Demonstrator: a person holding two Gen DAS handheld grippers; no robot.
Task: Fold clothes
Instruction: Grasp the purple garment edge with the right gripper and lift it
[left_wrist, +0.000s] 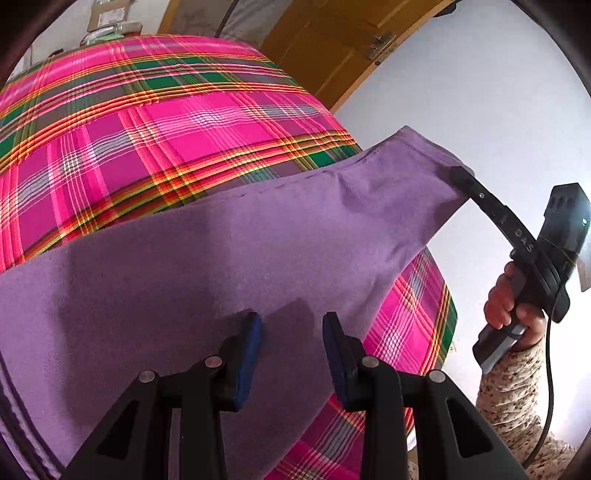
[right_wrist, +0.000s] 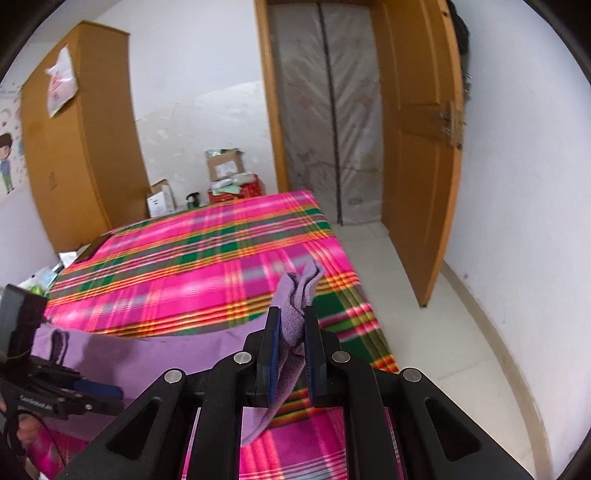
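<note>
A purple garment (left_wrist: 207, 266) lies spread over the near part of a bed with a pink plaid cover (left_wrist: 147, 122). My left gripper (left_wrist: 291, 325) is open, its blue-padded fingers apart just above the purple cloth. My right gripper (right_wrist: 291, 321) is shut on a bunched corner of the purple garment (right_wrist: 295, 295) and holds it lifted above the bed. In the left wrist view the right gripper (left_wrist: 460, 177) pulls that corner up and to the right. In the right wrist view the left gripper (right_wrist: 92, 395) sits low at the left over the cloth.
The bed's right edge meets a white tiled floor (right_wrist: 424, 332). An open wooden door (right_wrist: 421, 155) stands at the right. A wooden wardrobe (right_wrist: 81, 140) stands at the back left. Cardboard boxes (right_wrist: 225, 166) are stacked beyond the bed.
</note>
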